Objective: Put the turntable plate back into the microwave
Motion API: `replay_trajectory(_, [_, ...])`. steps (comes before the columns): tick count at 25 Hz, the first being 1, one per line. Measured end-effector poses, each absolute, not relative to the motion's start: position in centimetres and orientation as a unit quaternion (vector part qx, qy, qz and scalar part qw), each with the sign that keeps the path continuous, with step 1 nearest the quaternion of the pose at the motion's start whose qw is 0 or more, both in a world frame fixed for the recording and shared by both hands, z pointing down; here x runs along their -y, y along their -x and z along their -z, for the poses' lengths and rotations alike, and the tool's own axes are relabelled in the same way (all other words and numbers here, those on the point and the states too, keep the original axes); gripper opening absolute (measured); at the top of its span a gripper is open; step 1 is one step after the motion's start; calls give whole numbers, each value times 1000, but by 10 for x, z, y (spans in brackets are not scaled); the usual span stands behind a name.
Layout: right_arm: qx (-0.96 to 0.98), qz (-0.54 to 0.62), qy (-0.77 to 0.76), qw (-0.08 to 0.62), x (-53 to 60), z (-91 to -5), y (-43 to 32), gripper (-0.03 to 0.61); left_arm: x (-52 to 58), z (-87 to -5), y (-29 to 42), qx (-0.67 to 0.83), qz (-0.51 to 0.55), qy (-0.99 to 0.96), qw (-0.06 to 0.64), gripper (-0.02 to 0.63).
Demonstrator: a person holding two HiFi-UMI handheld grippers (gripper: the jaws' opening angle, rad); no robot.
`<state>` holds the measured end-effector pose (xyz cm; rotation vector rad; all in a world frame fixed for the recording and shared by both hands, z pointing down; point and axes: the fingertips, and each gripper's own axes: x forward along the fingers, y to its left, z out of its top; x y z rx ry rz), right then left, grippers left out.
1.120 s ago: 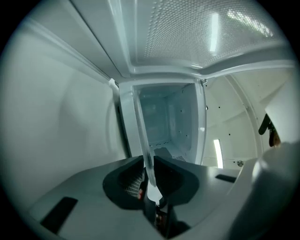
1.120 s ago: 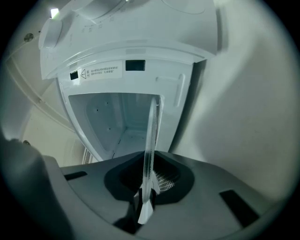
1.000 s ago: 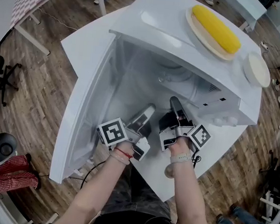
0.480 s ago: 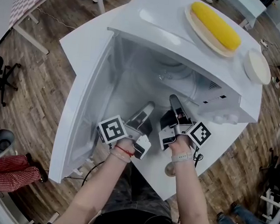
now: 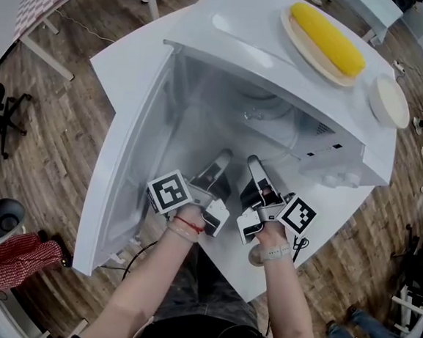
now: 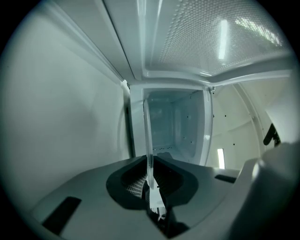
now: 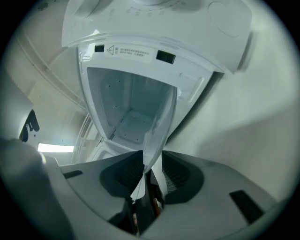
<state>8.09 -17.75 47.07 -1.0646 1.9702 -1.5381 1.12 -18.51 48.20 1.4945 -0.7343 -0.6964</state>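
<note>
Microwave [image 5: 279, 67], one, with one door [image 5: 123, 164] open toward nine o'clock. Grippers, two: left gripper [image 5: 223, 158] and right gripper [image 5: 254, 163] side by side near six o'clock, both clamped on the one clear turntable plate [image 6: 146, 140]. Corn cob [image 5: 327, 39], one, on one plate [image 5: 300, 43] at one o'clock; small white dish [image 5: 389, 101], one, at two o'clock; white table [image 5: 124, 69], one; office chair [image 5: 2, 117], one, at nine o'clock; red checked cloth [image 5: 16, 258], one, at eight o'clock.

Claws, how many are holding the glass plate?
2. The left claw grips the plate on the left, the right claw on the right, before the open microwave.
</note>
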Motion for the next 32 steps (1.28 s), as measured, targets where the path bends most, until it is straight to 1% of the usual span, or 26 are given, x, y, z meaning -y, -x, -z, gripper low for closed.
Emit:
replay_trajectory(3, [-748,527,382,127,164,-473,-68,123,188,-475,-17,304,320,-644,625,44])
replay_trajectory(5, [-769,502,392,61,159,-479,-62,118,188,-479,-15,317,302,-653,618,44])
replay_trajectory(7, [-785,473,400,9,156,-484,-57,67,188,-481,-15,323,293,-657,615,44])
replay_trajectory(9, [-797,442,411,-33,156,-487,-54,43,188,-480,-16,325,286,-663,610,46])
replay_trajectory(12, [-805,404,426,-80,159,-491,-53,34,189,-480,-15,335,264,-683,593,46])
replay_trajectory(14, [-805,395,433,-92,162,-492,-53,31,188,-479,-16,334,257,-690,588,46])
replay_trajectory(22, [-799,387,452,-81,167,-490,-54,25,179,-475,-15,342,231,-710,571,46])
replay_trajectory(26, [-797,376,464,-83,168,-491,-56,21,166,-476,-23,357,175,-737,546,46])
replay_trajectory(32, [-797,369,472,-83,171,-490,-59,20,166,-475,-33,372,62,-799,469,44])
